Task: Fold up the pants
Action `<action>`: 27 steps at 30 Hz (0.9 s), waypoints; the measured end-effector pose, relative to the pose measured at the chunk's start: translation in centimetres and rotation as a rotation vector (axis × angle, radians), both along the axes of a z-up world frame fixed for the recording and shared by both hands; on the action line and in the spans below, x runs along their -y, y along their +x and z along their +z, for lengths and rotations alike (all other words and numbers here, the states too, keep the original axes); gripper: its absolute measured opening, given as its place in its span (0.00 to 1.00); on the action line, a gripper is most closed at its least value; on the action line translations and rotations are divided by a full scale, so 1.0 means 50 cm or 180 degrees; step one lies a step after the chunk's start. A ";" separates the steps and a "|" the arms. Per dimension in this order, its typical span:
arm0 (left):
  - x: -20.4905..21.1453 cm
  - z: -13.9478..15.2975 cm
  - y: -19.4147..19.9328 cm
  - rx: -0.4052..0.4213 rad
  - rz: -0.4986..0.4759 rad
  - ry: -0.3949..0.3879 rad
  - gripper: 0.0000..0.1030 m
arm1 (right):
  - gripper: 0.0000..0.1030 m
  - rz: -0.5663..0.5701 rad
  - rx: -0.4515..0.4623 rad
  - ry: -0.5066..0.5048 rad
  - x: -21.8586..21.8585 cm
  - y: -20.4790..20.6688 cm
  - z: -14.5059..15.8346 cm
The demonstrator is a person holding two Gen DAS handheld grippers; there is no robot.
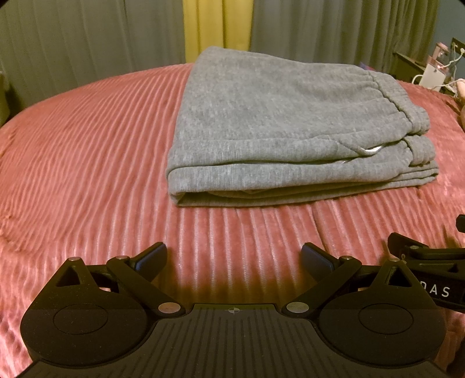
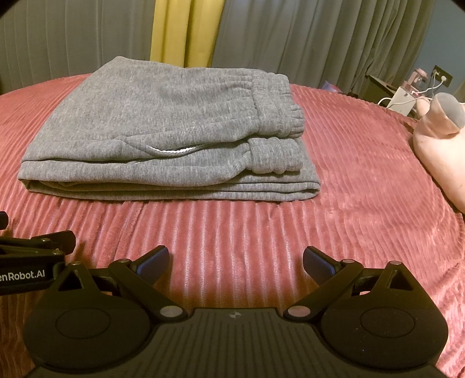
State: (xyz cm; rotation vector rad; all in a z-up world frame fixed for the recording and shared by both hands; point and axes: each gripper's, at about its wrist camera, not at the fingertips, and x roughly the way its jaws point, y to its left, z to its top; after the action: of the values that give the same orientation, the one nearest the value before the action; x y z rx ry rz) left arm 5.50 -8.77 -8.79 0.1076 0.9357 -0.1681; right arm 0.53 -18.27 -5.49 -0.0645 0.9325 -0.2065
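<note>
Grey sweatpants (image 1: 261, 122) lie folded into a flat stacked rectangle on the pink ribbed bedspread (image 1: 87, 162). The elastic waistband and cuff are at the stack's right end. They also show in the right wrist view (image 2: 162, 130). My left gripper (image 1: 234, 258) is open and empty, low over the bedspread, a short way in front of the stack. My right gripper (image 2: 235, 261) is open and empty, beside the left one and equally short of the pants. Each gripper's side shows at the edge of the other's view.
A pink plush item (image 2: 438, 145) lies on the bed at the right. A dark bedside table with a white charger and cables (image 2: 401, 99) stands behind it. Grey and yellow curtains (image 1: 218, 26) hang behind the bed.
</note>
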 end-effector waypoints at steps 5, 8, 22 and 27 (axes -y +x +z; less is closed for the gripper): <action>0.000 0.001 -0.001 -0.0002 -0.0008 0.0006 0.98 | 0.96 0.0007 0.0013 0.0005 0.002 -0.001 0.000; 0.000 0.002 -0.001 -0.0002 -0.0010 0.0004 0.98 | 0.96 0.0008 0.0014 0.0007 0.004 -0.001 0.001; 0.001 0.003 0.000 0.0004 -0.0043 0.0011 0.98 | 0.96 0.0004 0.0053 0.0007 0.005 -0.003 0.005; 0.001 0.003 0.000 0.0006 -0.0042 0.0009 0.98 | 0.96 0.0005 0.0053 0.0006 0.005 -0.003 0.005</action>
State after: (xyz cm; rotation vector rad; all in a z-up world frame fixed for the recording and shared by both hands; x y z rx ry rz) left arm 5.50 -8.82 -8.62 0.1165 0.9334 -0.1788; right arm 0.37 -18.51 -5.27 -0.0616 0.9161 -0.2045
